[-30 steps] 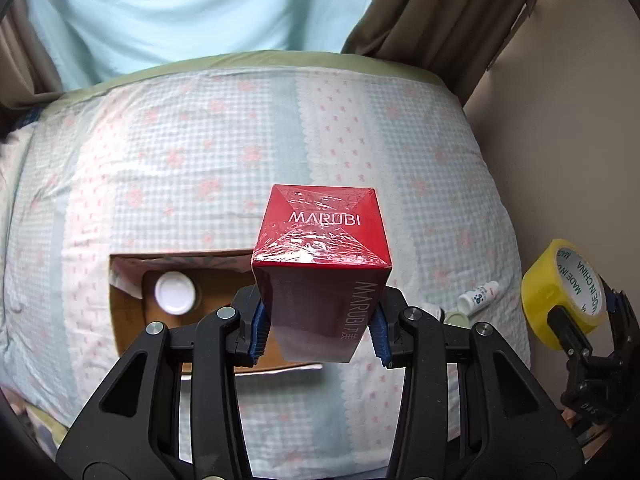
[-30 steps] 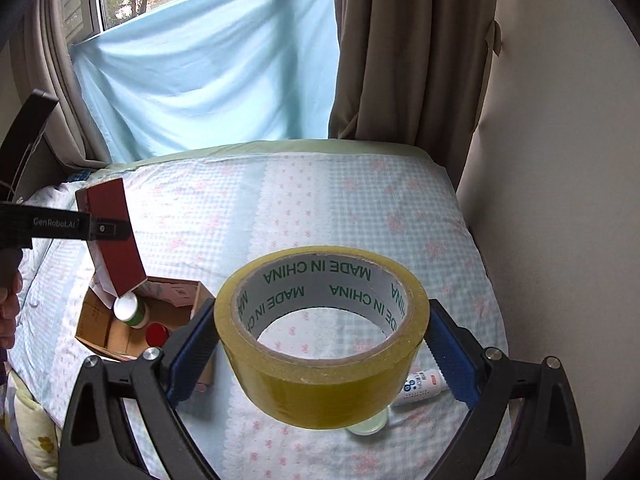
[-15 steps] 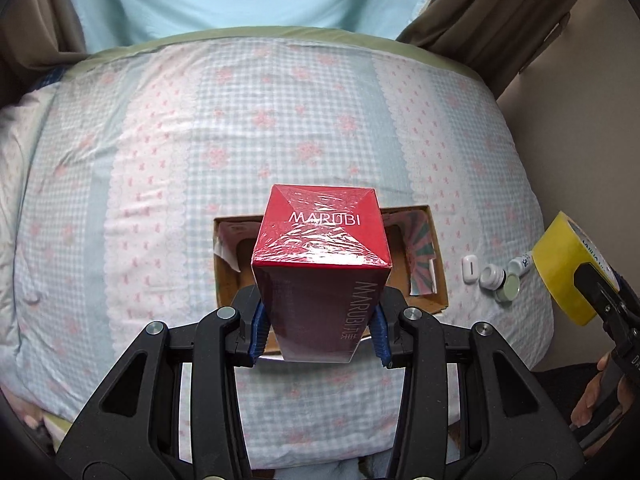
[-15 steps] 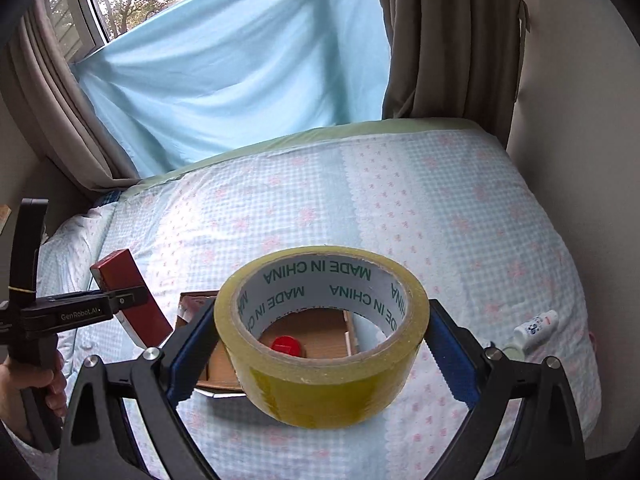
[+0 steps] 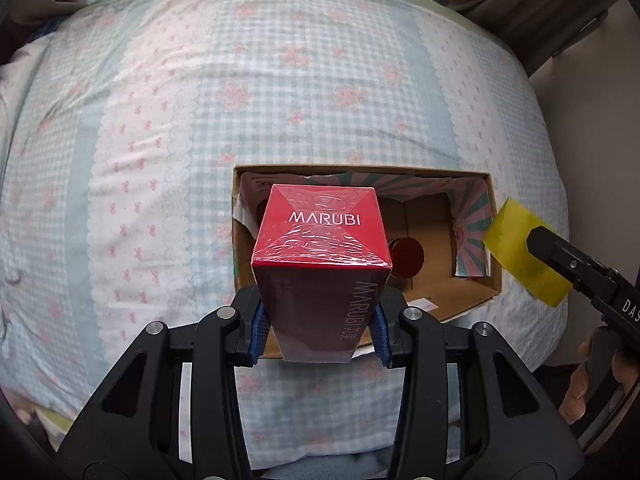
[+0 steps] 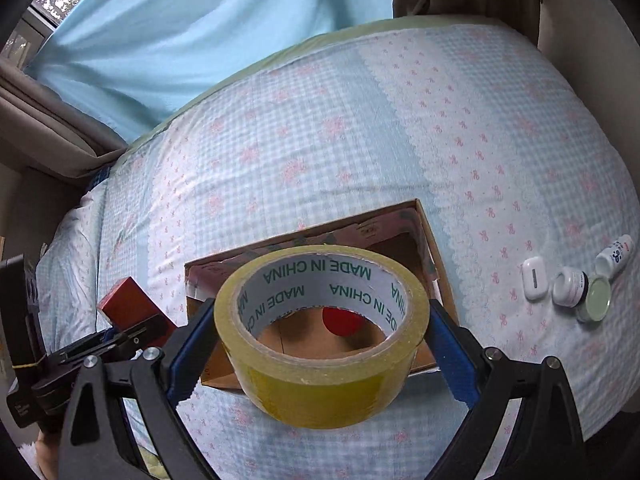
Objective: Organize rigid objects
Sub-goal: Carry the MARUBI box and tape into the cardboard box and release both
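Currently left claw [image 5: 318,330] clamps red MARUBI box [image 5: 322,248], held over cardboard box [image 5: 460,304] on bed [image 5: 160,120]; right claw [image 6: 322,354] clamps yellow tape roll [image 6: 320,384] above that box; red lid [image 6: 342,322] inside it; small white containers [image 6: 570,282] on bed at 3 o'clock.

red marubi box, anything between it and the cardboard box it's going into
Nothing visible blocks it. The red Marubi box, clamped in the left gripper, hangs over the open cardboard box. A red-lidded jar sits inside, to its right.
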The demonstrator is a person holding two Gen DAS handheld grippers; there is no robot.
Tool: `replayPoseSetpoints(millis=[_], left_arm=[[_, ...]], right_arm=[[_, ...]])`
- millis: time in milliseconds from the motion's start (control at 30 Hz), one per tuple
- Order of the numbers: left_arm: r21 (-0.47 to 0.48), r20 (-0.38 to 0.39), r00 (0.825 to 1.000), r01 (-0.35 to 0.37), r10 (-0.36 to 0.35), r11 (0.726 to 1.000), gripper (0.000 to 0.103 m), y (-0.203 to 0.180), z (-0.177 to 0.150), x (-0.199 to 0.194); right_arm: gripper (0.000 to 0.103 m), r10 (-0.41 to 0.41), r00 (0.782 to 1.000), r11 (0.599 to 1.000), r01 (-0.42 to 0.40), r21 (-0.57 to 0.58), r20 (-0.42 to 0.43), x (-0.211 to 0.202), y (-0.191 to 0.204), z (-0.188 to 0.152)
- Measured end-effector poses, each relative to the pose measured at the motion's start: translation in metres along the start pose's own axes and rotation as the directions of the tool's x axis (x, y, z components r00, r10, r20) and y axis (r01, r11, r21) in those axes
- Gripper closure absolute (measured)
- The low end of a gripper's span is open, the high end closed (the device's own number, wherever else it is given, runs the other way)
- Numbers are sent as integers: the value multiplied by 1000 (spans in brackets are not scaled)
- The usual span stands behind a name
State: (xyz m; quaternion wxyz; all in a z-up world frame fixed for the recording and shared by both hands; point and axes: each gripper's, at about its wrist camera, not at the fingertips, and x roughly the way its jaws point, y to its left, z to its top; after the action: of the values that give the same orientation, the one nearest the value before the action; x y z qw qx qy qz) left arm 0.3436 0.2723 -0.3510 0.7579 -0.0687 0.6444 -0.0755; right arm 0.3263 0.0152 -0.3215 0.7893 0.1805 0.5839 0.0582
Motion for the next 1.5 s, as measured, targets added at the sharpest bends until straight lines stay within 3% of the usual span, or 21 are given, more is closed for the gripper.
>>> replayPoseSetpoints(millis=[233,500,867,933,967,1000,1133,1300,1500], left_arm=[[27,-116,993,-26,29,999,66,2,2,53],[102,-196,978,-53,72,993,66,-7,9,94],[199,-194,974,-73,112,977,65,-21,14,101],[234,-190,975,-68,114,970,50,-27,14,96],[243,-180,977,-71,117,967,7,-29,14,92],[247,-161,981,-71,112,967,0,-30,13,88],[217,-152,986,-36,70,976,0,-27,11,79],[202,-130,988,-53,80,978,0,-24,7,72],[202,-92,991,-75,95,976,0,-20,-6,48]], right_arm=[[7,-30,992,998,37,59,-121,58,-16,6],[7,-67,979,995,79,54,-191,104,-20,23],[7,-73,971,994,89,62,-226,126,-21,30],[6,-105,970,993,116,38,-218,128,-17,30],[2,-123,968,991,132,27,-218,129,-16,31],[0,-110,972,993,118,25,-209,128,-16,30],[0,-57,986,998,63,30,-156,111,-17,29],[0,-26,974,996,43,73,-224,108,-21,16],[0,-43,970,997,56,47,-237,97,-17,6]])
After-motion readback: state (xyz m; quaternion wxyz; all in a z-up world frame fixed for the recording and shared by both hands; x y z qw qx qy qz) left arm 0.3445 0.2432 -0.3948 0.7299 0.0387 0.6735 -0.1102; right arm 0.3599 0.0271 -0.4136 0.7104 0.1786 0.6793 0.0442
